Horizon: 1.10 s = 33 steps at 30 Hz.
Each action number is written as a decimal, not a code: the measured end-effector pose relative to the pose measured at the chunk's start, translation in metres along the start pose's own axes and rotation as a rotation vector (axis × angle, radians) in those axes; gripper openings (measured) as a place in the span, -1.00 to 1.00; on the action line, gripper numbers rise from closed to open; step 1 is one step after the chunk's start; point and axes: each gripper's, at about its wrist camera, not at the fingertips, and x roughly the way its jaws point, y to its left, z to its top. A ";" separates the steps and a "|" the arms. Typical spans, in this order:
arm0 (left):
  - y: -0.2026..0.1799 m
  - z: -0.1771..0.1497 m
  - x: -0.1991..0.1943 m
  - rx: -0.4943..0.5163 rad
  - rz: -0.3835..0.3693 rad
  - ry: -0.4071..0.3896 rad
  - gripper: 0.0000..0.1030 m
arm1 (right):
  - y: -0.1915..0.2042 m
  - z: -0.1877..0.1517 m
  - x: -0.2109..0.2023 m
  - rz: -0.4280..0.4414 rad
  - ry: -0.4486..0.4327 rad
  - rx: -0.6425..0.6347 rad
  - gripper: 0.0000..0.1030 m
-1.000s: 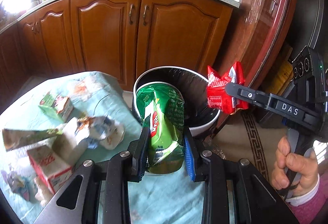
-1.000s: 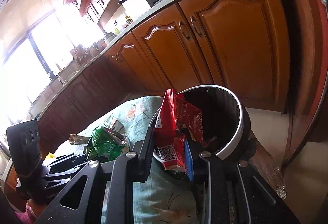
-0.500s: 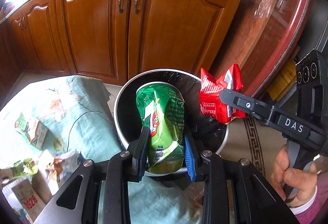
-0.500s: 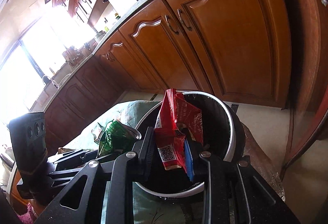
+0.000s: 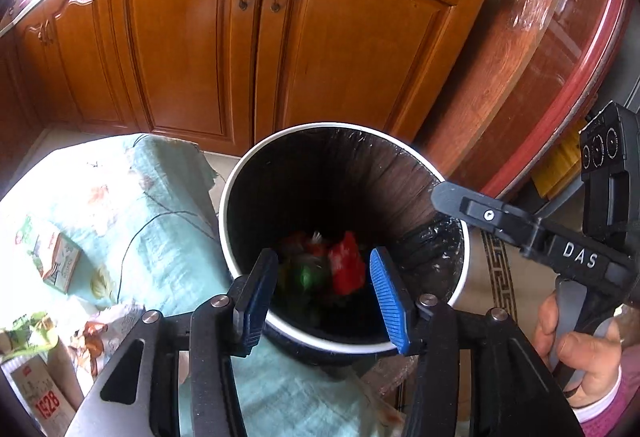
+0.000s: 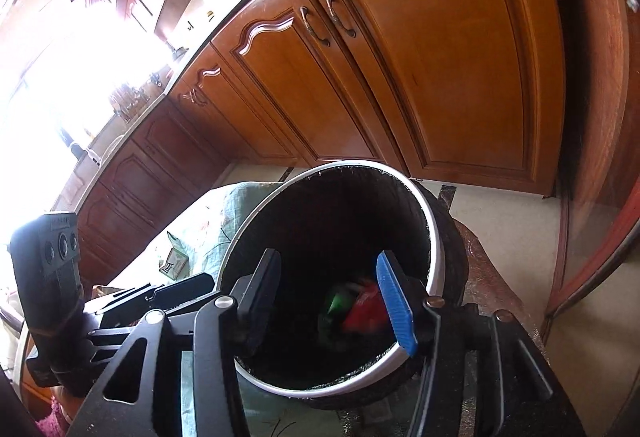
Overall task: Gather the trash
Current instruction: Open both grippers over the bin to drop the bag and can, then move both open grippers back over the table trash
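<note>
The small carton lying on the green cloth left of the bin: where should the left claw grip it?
Grip the small carton across its narrow sides, coming from above. It lies flat on the green cloth, well apart from the bin; the left claw is open and empty.

My left wrist camera looks steeply down along its claw (image 5: 324,291) into the bin (image 5: 240,189) close below, my right wrist camera (image 6: 330,291) peers into the same bin (image 6: 434,237) from its other side, and both share the cabinet doors (image 5: 352,49) behind.
</note>
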 end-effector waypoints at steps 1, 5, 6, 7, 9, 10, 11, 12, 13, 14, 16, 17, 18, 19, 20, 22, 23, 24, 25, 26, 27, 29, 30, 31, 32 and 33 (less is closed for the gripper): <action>0.000 -0.003 -0.004 -0.006 -0.001 -0.005 -0.07 | 0.000 -0.001 -0.002 0.005 -0.006 0.007 0.13; 0.005 -0.022 -0.021 -0.033 -0.007 -0.034 0.00 | 0.004 -0.006 -0.013 0.013 -0.034 0.009 0.34; 0.006 -0.027 -0.025 -0.042 -0.004 -0.042 0.01 | 0.005 -0.008 -0.016 0.016 -0.042 0.012 0.44; 0.008 -0.033 -0.030 -0.051 -0.001 -0.051 0.03 | 0.007 -0.012 -0.021 0.018 -0.053 0.014 0.48; 0.011 -0.046 -0.042 -0.071 -0.006 -0.065 0.04 | 0.013 -0.019 -0.027 0.020 -0.069 0.015 0.58; 0.014 -0.053 -0.048 -0.081 -0.009 -0.072 0.04 | 0.016 -0.023 -0.031 0.022 -0.077 0.013 0.59; 0.015 -0.061 -0.054 -0.089 -0.009 -0.080 0.05 | 0.020 -0.027 -0.034 0.022 -0.082 0.011 0.62; 0.017 -0.068 -0.060 -0.097 -0.006 -0.090 0.06 | 0.023 -0.033 -0.037 0.024 -0.088 0.008 0.67; 0.019 -0.076 -0.068 -0.104 -0.003 -0.101 0.10 | 0.027 -0.037 -0.040 0.025 -0.091 0.005 0.70; 0.020 -0.084 -0.074 -0.111 0.000 -0.110 0.14 | 0.032 -0.043 -0.042 0.023 -0.094 0.001 0.77; 0.024 -0.101 -0.086 -0.121 0.006 -0.125 0.16 | 0.039 -0.054 -0.044 0.029 -0.095 -0.006 0.83; 0.026 -0.110 -0.093 -0.127 0.013 -0.129 0.17 | 0.044 -0.060 -0.044 0.034 -0.095 -0.011 0.85; 0.028 -0.118 -0.098 -0.132 0.021 -0.133 0.17 | 0.048 -0.066 -0.044 0.039 -0.091 -0.017 0.88; 0.030 -0.126 -0.104 -0.137 0.028 -0.138 0.18 | 0.054 -0.072 -0.043 0.049 -0.082 -0.022 0.89; 0.031 -0.135 -0.111 -0.142 0.038 -0.142 0.18 | 0.058 -0.077 -0.042 0.064 -0.074 -0.024 0.89; 0.037 -0.149 -0.125 -0.152 0.055 -0.148 0.20 | 0.066 -0.088 -0.039 0.101 -0.054 -0.024 0.89; 0.040 -0.157 -0.133 -0.158 0.063 -0.152 0.20 | 0.070 -0.093 -0.038 0.114 -0.048 -0.024 0.89; 0.043 -0.163 -0.138 -0.165 0.072 -0.155 0.20 | 0.074 -0.098 -0.036 0.129 -0.042 -0.029 0.89; 0.046 -0.169 -0.145 -0.173 0.080 -0.159 0.21 | 0.079 -0.101 -0.035 0.139 -0.038 -0.036 0.89; 0.052 -0.175 -0.154 -0.182 0.088 -0.163 0.21 | 0.084 -0.105 -0.034 0.145 -0.034 -0.046 0.89; 0.055 -0.181 -0.159 -0.192 0.097 -0.167 0.22 | 0.090 -0.108 -0.033 0.147 -0.029 -0.059 0.89; 0.065 -0.192 -0.174 -0.217 0.109 -0.177 0.23 | 0.100 -0.114 -0.030 0.148 -0.025 -0.082 0.89; 0.070 -0.197 -0.180 -0.230 0.116 -0.182 0.23 | 0.105 -0.116 -0.029 0.151 -0.021 -0.093 0.89; 0.074 -0.203 -0.186 -0.241 0.125 -0.187 0.23 | 0.112 -0.118 -0.028 0.153 -0.013 -0.108 0.89; 0.078 -0.208 -0.193 -0.249 0.136 -0.192 0.23 | 0.117 -0.120 -0.027 0.150 -0.008 -0.120 0.89; 0.082 -0.212 -0.198 -0.259 0.148 -0.196 0.23 | 0.122 -0.121 -0.025 0.146 -0.007 -0.136 0.89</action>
